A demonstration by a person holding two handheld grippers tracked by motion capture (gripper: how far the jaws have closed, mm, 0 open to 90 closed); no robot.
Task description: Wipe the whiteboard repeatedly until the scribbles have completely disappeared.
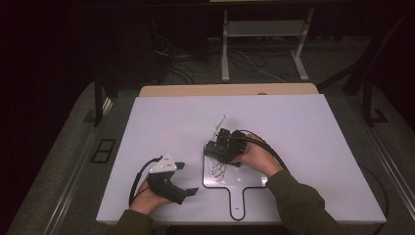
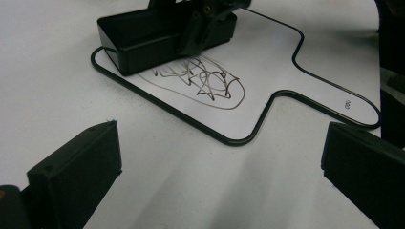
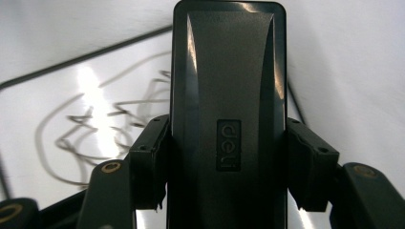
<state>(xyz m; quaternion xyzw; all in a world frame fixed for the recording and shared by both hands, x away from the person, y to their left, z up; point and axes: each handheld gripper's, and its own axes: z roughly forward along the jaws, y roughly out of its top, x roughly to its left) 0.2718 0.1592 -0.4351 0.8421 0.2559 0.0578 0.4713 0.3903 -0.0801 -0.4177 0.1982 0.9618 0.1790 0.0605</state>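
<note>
A white counter [image 1: 293, 147] fills the middle of a dark room, with a pale wooden edge showing along its far side. Beyond it, on the grey floor, stand the white legs of a frame [image 1: 226, 49] among loose cables [image 1: 181, 63]. Near the front edge lies a small paddle-shaped whiteboard [image 1: 244, 188] with a thin black rim, its handle pointing toward the person. Dark scribbles [image 2: 205, 81] cover its left part. The right gripper [image 1: 221, 147] has its fingers clamped on a black eraser block [image 3: 229, 109], which rests on the board at the far edge of the scribbles. The left gripper [image 1: 188, 178] sits on the counter just left of the board, its fingers [image 2: 76, 176] spread wide with nothing between them.
</note>
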